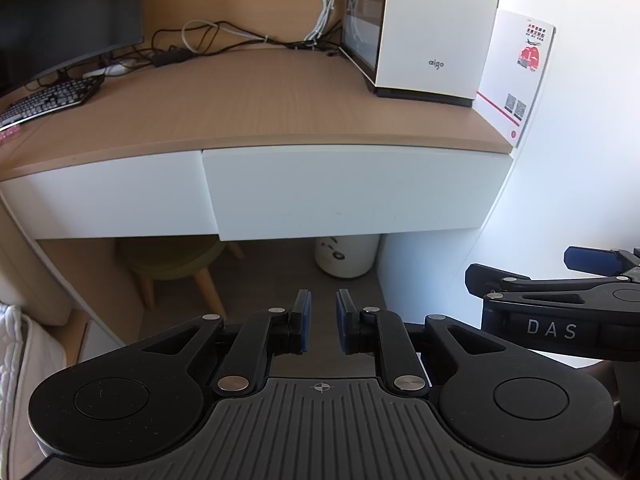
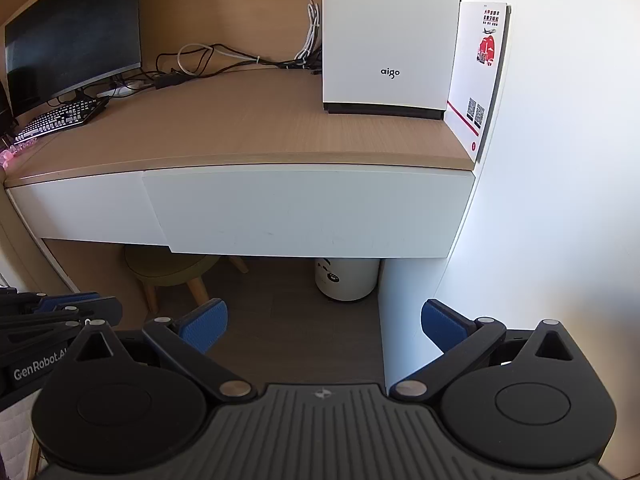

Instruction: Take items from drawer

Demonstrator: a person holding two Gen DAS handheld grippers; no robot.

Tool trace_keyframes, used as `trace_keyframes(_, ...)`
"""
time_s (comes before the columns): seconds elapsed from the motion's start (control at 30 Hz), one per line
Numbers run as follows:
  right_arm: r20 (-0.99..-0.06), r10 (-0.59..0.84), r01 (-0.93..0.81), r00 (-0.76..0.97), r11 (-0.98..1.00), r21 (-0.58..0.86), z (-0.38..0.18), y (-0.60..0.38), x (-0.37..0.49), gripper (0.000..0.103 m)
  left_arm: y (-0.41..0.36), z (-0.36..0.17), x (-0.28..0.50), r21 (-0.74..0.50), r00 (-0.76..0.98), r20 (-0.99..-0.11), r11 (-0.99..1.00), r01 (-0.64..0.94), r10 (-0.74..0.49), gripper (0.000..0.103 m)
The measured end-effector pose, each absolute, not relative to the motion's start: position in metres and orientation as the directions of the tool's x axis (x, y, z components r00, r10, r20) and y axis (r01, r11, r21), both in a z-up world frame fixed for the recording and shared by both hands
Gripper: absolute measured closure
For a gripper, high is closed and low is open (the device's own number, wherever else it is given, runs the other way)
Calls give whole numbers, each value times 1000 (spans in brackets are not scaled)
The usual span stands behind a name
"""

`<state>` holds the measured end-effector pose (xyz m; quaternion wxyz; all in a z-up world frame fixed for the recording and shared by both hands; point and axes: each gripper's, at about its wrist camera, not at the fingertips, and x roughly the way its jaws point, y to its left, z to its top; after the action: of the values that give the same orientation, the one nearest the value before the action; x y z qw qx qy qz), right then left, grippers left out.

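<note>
I see the drawer (image 2: 308, 212) closed at 12 o'clock. Left gripper (image 1: 323, 320) fingers narrowly apart, empty (small gap); right gripper (image 2: 324, 326) spread wide, empty.

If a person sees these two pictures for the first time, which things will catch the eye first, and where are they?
The eye falls first on the white computer case standing at the right end of the wooden desk, with a red-and-white card leaning beside it against the wall. Below the desktop, two white drawer fronts are closed. In front, the right gripper is wide open and empty; the left gripper is nearly closed, holding nothing.
</note>
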<state>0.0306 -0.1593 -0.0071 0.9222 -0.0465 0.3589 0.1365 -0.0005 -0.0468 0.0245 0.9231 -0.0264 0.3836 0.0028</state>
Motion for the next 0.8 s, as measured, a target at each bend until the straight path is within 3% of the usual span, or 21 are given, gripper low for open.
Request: trace_keyframes(0.8, -682, 216, -282, 698, 959, 16, -11, -161, 43, 0, -49, 22, 9, -48, 696, -718, 999, -25, -17, 87)
